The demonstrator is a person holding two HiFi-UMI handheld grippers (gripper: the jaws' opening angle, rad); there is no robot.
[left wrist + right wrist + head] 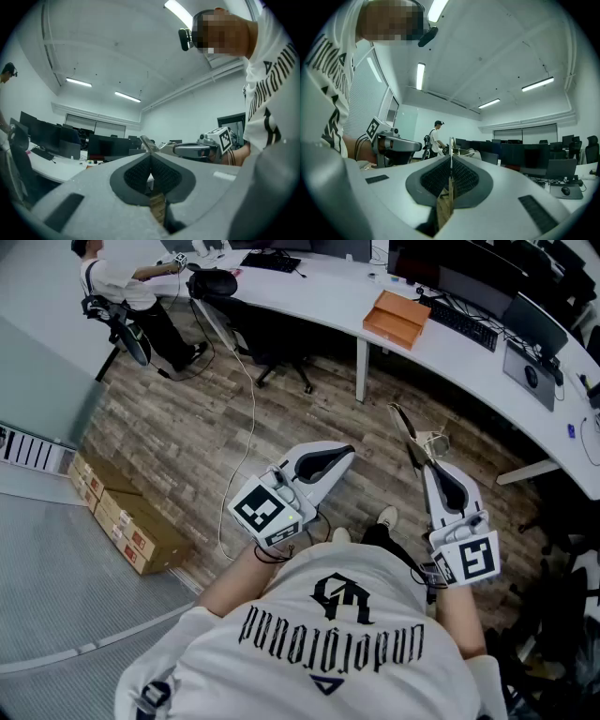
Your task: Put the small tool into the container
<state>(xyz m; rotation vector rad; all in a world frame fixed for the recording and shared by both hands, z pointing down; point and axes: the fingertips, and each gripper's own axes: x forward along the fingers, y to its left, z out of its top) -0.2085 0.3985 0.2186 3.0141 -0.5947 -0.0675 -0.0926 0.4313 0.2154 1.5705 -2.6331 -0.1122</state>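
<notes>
I stand over a wooden floor with both grippers held in front of my chest. My right gripper (427, 465) (451, 157) is shut on a thin flat metal tool (405, 432) (451, 143) that sticks forward from between its jaws. A pale looped thing (434, 441) sits beside the tool's base; I cannot tell what it is. My left gripper (349, 452) (151, 153) is shut with nothing between its jaws, about a hand's width left of the right one. From the left gripper view the right gripper (197, 149) and the tool (147, 142) show. No container is in view.
A curved white desk (337, 306) runs along the back with monitors, keyboards and an orange box (398, 318). A person (127, 282) sits at its far left beside a black chair (267, 338). Cardboard boxes (131, 529) lie on the floor at left. A cable (251, 418) trails across the floor.
</notes>
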